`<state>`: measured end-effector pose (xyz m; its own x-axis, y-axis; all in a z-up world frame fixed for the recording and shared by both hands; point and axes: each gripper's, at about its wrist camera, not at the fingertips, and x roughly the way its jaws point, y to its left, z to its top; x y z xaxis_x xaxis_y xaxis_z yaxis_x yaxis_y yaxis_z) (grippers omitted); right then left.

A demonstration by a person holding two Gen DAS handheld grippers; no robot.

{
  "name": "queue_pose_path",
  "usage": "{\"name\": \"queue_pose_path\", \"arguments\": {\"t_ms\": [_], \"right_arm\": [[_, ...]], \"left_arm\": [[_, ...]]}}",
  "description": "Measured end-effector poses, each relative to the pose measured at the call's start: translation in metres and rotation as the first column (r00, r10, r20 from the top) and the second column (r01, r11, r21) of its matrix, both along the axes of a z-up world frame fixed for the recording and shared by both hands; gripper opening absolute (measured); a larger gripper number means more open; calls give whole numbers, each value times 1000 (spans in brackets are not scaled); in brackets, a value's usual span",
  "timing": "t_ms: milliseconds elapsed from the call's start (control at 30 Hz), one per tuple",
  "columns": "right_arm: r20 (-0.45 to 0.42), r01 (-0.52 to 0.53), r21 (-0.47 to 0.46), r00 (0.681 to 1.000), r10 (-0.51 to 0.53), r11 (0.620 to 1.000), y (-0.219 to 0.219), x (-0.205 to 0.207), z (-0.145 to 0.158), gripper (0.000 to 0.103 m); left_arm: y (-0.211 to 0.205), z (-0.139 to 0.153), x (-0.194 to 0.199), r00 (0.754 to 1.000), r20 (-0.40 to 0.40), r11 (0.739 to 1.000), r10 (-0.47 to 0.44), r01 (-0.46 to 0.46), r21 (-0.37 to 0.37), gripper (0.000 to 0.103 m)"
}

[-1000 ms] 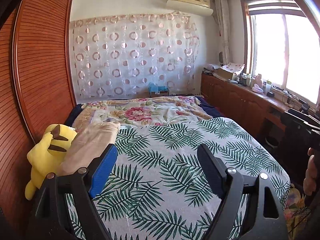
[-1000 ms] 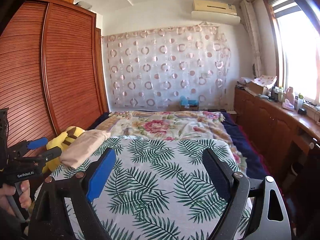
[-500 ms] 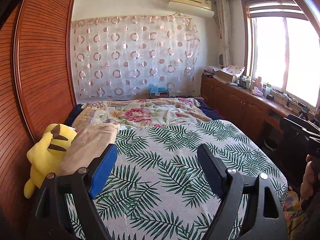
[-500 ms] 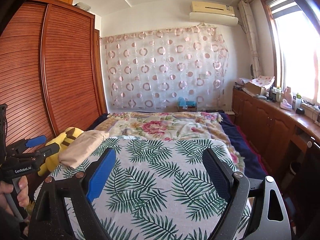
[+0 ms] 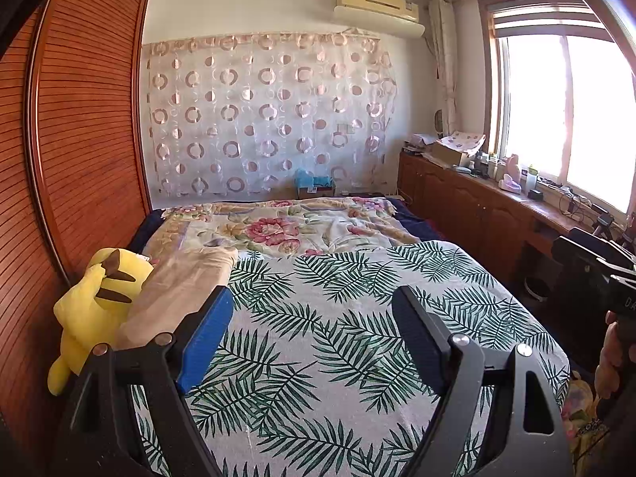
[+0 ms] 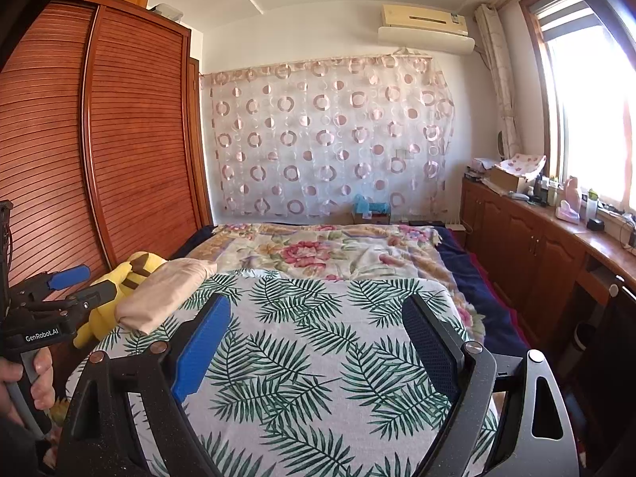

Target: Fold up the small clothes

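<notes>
The beige folded garment [image 5: 175, 298] lies at the left edge of the bed, on the leaf-print cover [image 5: 338, 338], its far end reaching the floral blanket [image 5: 278, 230]. A yellow plush toy [image 5: 95, 302] sits against its left side, touching it, between the garment and the slatted wooden wardrobe [image 5: 79, 139]. My left gripper [image 5: 310, 318] hangs above the leaf-print cover with its jaws wide apart and nothing between them; its blue pad [image 5: 204, 334] overlaps the garment's near end in the view, but I cannot tell if it touches. My right gripper [image 6: 318, 326] is likewise spread wide and empty over the same cover, with the garment off to its left. From the right view my left hand [image 6: 24, 381] grips the handle of the left gripper. Containers: a cardboard box [image 6: 507, 177] stands on the wooden counter [image 6: 576, 238] under the window, cloth draped over it, contents hidden. Small bottles [image 6: 552, 190] stand beside it.
</notes>
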<state>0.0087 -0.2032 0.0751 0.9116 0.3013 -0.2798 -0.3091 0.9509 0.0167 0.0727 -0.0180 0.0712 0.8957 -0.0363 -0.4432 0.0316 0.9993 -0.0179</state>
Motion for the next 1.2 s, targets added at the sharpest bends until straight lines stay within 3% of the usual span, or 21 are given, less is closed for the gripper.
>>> {"name": "queue_pose_path", "arguments": {"t_ms": [1200], "right_arm": [[3,-10,1,1000,10,1000,-8,4,-1,89]], "left_arm": [[-1,1,-1,1000,3,1000,1,-1,-1,83]]}}
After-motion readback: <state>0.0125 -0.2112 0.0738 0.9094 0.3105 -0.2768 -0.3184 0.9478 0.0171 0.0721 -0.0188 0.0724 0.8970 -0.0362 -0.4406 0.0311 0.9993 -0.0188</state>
